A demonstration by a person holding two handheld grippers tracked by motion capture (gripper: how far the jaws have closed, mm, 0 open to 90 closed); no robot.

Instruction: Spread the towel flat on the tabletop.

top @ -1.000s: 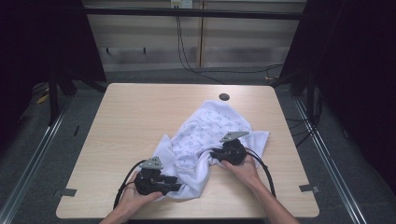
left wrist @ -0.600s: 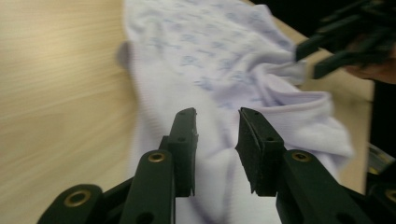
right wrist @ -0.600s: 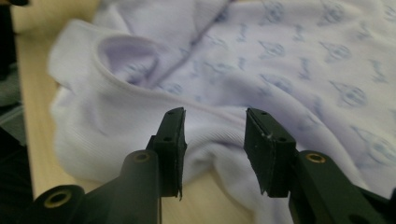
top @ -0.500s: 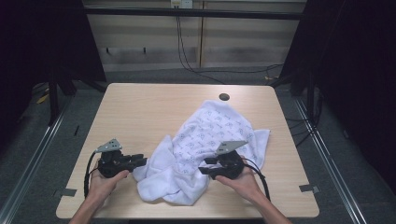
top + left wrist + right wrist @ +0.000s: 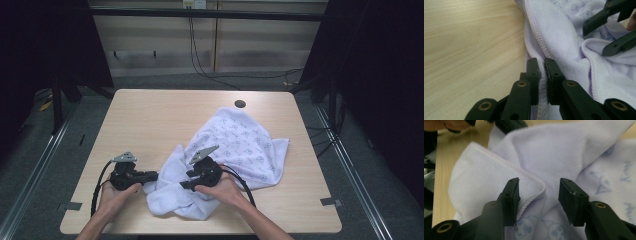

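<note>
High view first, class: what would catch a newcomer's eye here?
A crumpled white towel printed with small blue figures lies right of centre on the wooden table. The left tool is shut on its stitched hem at the towel's left edge. The right tool is open over a folded corner.

1 towel (image 5: 235, 150), 1 table (image 5: 165, 120), 2 grippers: left gripper (image 5: 150, 176), right gripper (image 5: 187, 185).

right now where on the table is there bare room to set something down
The far left of the table, from its back edge to the left gripper, is bare wood. So is the strip along the right edge beyond the towel. The near middle is crowded: bunched towel, right gripper, both hands.
</note>
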